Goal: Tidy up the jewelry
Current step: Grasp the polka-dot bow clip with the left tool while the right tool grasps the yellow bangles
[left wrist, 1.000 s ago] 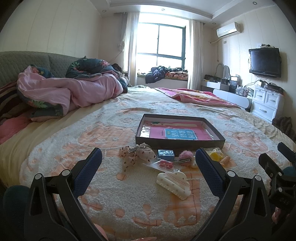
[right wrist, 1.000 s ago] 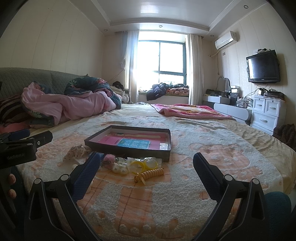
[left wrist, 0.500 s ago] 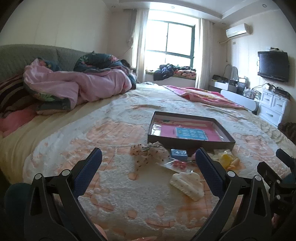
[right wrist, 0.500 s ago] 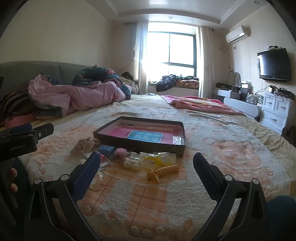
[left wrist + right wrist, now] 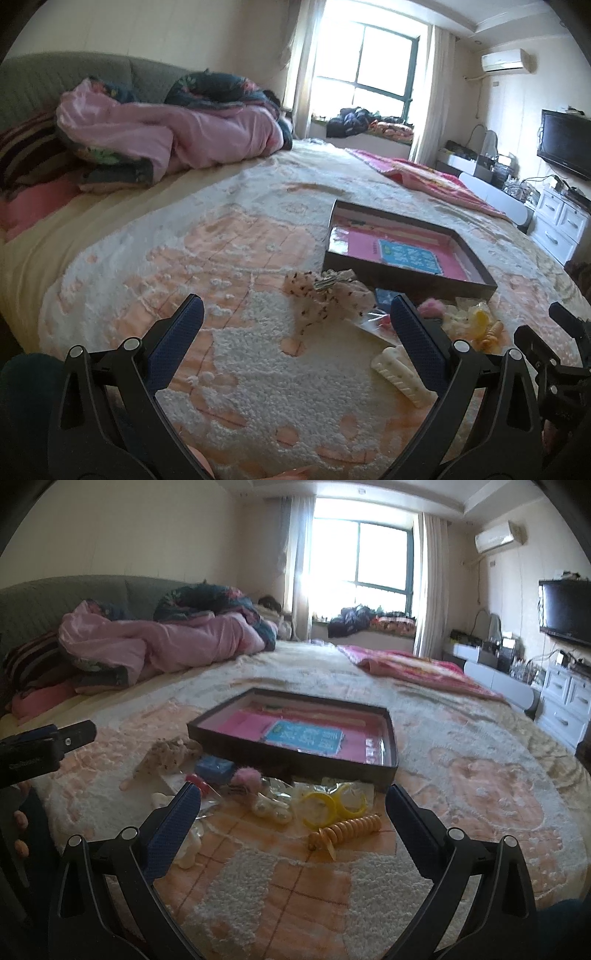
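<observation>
Both grippers have come closer to the hair things in front of the box (image 5: pixel 295 755), so the right gripper (image 5: pixel 291 821), wide open and empty like the left gripper (image 5: pixel 295 343), should drop slowly over the yellow curly hair tie (image 5: pixel 345 830) before squeezing.

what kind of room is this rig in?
A home bedroom, most likely. The work surface is a large bed with a heaped pink quilt; a wall TV hangs above white drawers, and an air conditioner sits by the window.

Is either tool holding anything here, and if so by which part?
Nothing is held. The left tool and the right tool are both open and empty above the bedspread.
</observation>
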The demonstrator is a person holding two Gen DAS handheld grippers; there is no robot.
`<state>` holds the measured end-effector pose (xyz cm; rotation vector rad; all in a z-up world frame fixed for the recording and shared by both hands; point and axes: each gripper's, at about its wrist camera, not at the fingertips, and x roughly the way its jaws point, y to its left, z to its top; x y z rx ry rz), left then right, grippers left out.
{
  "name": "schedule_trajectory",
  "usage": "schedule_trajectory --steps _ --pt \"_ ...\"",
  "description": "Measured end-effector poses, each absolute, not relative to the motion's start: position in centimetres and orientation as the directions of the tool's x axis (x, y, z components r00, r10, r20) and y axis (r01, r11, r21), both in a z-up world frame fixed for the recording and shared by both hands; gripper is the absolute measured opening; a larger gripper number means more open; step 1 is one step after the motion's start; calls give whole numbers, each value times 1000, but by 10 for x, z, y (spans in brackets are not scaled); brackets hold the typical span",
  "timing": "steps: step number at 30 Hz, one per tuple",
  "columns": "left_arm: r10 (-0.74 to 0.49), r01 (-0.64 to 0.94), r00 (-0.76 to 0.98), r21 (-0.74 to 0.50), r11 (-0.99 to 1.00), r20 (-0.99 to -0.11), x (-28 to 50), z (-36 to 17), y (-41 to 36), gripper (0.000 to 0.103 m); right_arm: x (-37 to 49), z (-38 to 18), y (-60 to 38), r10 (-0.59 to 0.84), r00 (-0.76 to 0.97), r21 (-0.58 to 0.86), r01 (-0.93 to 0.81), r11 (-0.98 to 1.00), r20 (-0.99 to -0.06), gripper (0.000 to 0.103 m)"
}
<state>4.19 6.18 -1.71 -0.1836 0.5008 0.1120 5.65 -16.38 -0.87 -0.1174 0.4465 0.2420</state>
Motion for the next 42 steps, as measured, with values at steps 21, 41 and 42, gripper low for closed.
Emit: schedule_trajectory --steps 21,41,42 --pt "-64 -110 748 -219 969 -661 130 -48 71 93 158 -45 -204 212 700 8 -283 959 -682 97" --pt "-175 4 659 -230 973 -731 179 -78 53 40 172 -65 -210 286 648 70 -338 939 -706 58" --pt "-181 12 662 -232 973 -728 177 -77 53 34 172 -63 -212 287 655 76 -331 941 -699 56"
